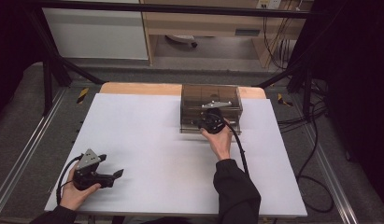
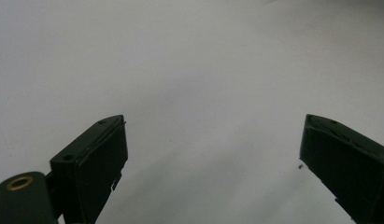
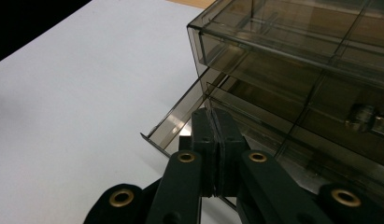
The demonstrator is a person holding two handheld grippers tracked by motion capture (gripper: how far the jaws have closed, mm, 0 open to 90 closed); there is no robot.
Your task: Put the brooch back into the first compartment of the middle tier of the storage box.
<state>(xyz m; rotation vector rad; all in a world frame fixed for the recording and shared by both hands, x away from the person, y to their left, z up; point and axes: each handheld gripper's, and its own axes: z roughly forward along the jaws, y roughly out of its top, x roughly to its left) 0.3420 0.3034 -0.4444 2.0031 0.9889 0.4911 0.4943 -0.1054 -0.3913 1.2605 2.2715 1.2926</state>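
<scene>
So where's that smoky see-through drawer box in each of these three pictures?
High view: the drawer box sits at the table's far edge, right of centre.
Left gripper view: not in it.
Right gripper view: the box is at upper right, a lower drawer pulled out.
Shared landmark: the white tabletop.

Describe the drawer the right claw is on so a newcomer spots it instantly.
On the white table, find the smoked clear drawer box at the far edge. The right claw is shut on the lower drawer, the one drawer slid partly out.

Left gripper (image 2: 213, 154) with 2 black jaws spread wide, bare white tabletop (image 2: 189, 70) beneath
</scene>
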